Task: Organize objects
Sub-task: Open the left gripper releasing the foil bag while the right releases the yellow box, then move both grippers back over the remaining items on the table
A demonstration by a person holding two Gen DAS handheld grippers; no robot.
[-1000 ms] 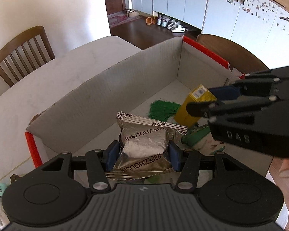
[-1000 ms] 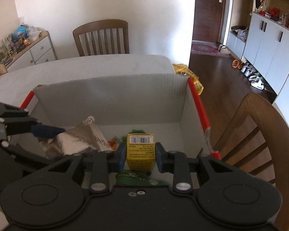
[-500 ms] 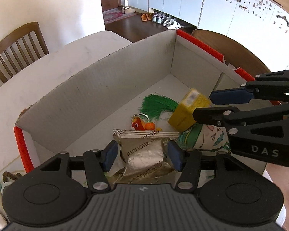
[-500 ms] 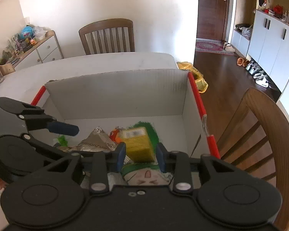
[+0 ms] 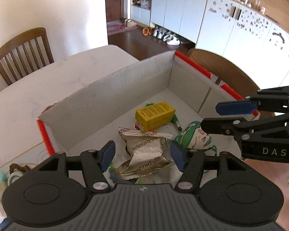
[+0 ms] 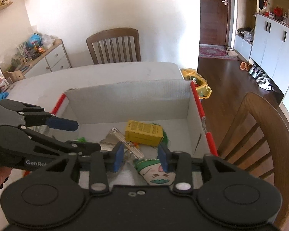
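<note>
While both sets of jaws stand spread and empty, the left gripper (image 5: 142, 156) hangs above a crinkled silver foil packet (image 5: 147, 154) printed "ZHOUSHI". The right gripper (image 6: 140, 156), marked "DAS", hovers near a yellow cardboard carton (image 6: 143, 132) lying inside the red-edged white corrugated box (image 6: 129, 100).

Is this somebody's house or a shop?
Most likely somebody's house, around the dining table. A wooden chair stands at the table, shoes line the floor by tall cupboards, and a front door is down the hall.
</note>
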